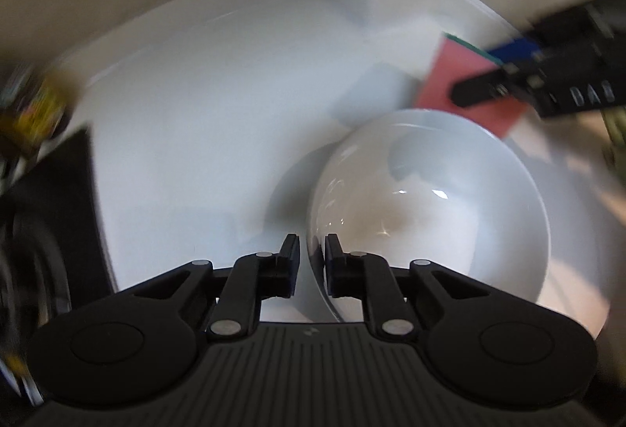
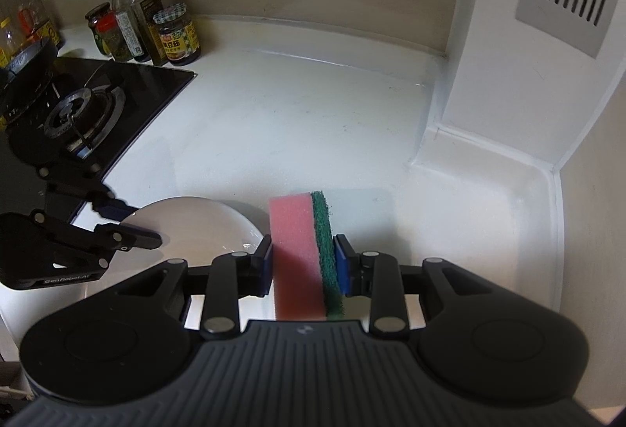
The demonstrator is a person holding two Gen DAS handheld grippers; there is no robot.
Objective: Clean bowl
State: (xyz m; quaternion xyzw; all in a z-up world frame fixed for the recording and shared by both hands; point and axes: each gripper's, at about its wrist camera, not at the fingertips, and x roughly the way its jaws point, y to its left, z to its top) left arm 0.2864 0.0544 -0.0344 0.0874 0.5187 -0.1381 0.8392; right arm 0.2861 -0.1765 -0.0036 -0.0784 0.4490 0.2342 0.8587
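The left gripper (image 1: 312, 255) pinches the near rim of the glossy white ceramic bowl (image 1: 430, 208), one finger inside, one outside, jaws narrow on the thin wall. The bowl sits on the white countertop (image 2: 297, 122), right of the black glass gas hob (image 2: 117, 94). The right gripper (image 2: 303, 264) clamps a pink foam sponge with green scouring pad (image 2: 297, 251) upright, held just off the bowl's far right edge. The rim hold is slim and the glaze slick; I judge that scrubbing pressure from the sponge could tip or twist the bowl out of the jaws. The left view is blurred, so the bowl's contact with the counter is unclear.
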